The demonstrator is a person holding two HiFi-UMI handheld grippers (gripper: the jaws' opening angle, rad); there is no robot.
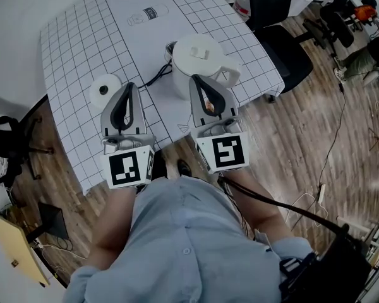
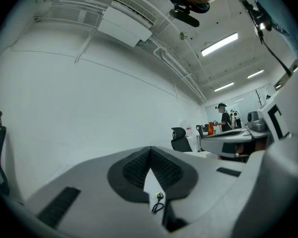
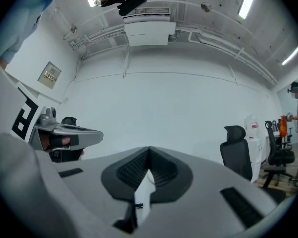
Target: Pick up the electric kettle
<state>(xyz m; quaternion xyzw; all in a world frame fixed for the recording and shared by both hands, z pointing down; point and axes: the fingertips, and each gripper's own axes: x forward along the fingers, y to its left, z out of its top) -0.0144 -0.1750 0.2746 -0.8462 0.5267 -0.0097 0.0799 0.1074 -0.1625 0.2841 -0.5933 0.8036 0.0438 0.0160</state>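
Far left of the head view: gridded white tablecloth point(image 1: 69, 49), running from upper left toward centre. On it at mid-left, a round white disc point(image 1: 105, 88) with a dark centre. Just right of that, left gripper point(image 1: 131, 87), held level above the cloth, pads clenched tip to tip with nothing between; in its own view only wall point(image 2: 89, 108), ceiling point(image 2: 208, 29) and a sliver of cloth past the closed tips. Below it, marker cube point(image 1: 130, 168) facing up. Thin black cord point(image 1: 155, 76) across the cloth between disc and kettle. Upper centre: white electric kettle point(image 1: 199, 59), upright on the cloth, lid on, handle at its lower right. Over the kettle's lower edge in the picture, right gripper point(image 1: 198, 81), likewise squeezed shut and empty; contact with the kettle not to be told. Second marker cube point(image 1: 224, 151) below. Upper right: black office chair point(image 1: 284, 40) on wooden floor point(image 1: 316, 125). Bottom centre: the person's light blue shirt point(image 1: 189, 245)
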